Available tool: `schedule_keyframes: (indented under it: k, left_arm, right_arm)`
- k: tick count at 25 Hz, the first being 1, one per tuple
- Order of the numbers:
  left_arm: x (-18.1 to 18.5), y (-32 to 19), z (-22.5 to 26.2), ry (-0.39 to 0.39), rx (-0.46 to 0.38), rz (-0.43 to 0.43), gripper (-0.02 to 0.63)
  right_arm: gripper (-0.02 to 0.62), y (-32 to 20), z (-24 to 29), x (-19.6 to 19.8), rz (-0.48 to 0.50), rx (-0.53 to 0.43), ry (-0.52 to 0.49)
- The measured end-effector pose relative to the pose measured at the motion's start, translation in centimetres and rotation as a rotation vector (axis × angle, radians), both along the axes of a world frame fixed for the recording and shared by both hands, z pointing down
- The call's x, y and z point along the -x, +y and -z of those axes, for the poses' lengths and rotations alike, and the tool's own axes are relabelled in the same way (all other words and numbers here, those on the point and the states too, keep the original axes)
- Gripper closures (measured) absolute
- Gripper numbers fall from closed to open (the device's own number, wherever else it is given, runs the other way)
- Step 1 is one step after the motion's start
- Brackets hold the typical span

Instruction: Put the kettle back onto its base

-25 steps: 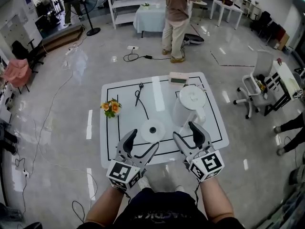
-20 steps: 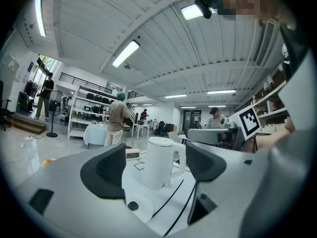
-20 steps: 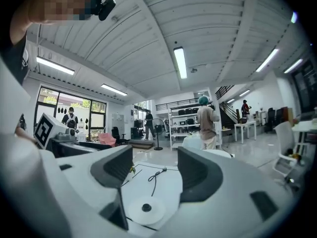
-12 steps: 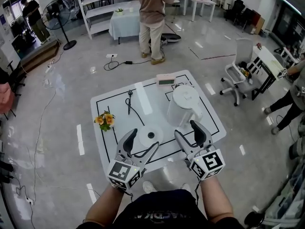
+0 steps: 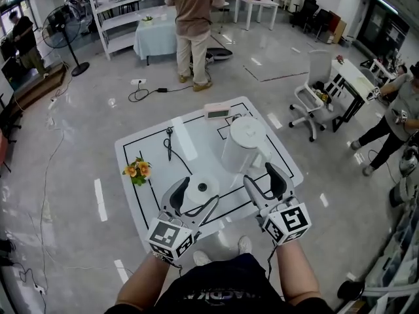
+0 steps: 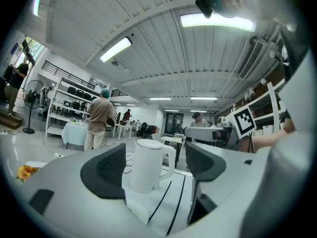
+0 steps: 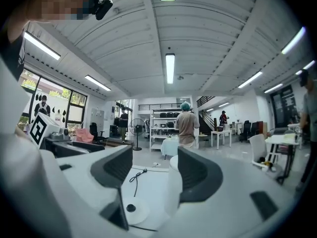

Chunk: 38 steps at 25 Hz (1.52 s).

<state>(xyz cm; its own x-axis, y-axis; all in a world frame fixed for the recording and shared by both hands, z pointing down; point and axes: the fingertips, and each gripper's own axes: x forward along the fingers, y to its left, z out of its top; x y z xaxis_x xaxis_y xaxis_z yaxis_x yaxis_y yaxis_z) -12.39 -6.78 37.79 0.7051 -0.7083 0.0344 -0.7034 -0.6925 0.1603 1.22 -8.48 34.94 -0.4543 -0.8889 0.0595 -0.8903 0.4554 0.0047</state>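
One white kettle point(image 5: 241, 141) stands upright on the white table point(image 5: 149, 154), lid shut, off its stand. Its one round base point(image 5: 199, 189) lies flat on the table to the kettle's near left, apart from it, with nothing on it.

Two grippers are held at the table's near edge. The left gripper point(image 5: 199, 193) hovers over the base, to the near left of the kettle. Its jaws are spread wide and grip nothing; in the left gripper view the kettle only shows through the gap, farther off. The right gripper point(image 5: 259, 174) is just on the near side of the kettle, by the handle, with its jaws also wide apart and empty. Whether a fingertip touches the handle cannot be told.

Left of the kettle lie one black cord point(image 5: 168, 138) and, farther left, one bunch of orange flowers point(image 5: 136, 170). Just beyond the kettle sits one small flat device point(image 5: 217, 113), possibly a scale. Well beyond the kettle one person in beige point(image 5: 191, 18) stands on the floor, and to the kettle's right is one white office chair point(image 5: 312, 91).
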Motion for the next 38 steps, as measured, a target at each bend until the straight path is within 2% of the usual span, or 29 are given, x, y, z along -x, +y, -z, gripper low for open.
schedule_keyframes:
  k: [7,13,25,38]
  left_arm:
    - [-1.9,-0.3,-1.0,0.002,0.018,-0.035,0.241]
    - [-3.6,-1.1,-2.2,-0.012,0.053,-0.021,0.241]
    - [-7.7,-5.0,-4.1,-0.045,0.106,0.024,0.242]
    - [-9.0,-7.3,-6.2,-0.057,0.157,0.052,0.242]
  right_arm:
    - [0.327,-1.3,-0.7,-2.8,-0.042,0.013,0.027]
    - [0.327,-3.2,-2.3,-5.7,-0.049,0.045,0.034]
    - [0.327,-8.8,-8.2,-8.3,0.047,0.169,0.041]
    - [0.328,-11.5,-13.0,-8.0,0.12,0.269,0.079]
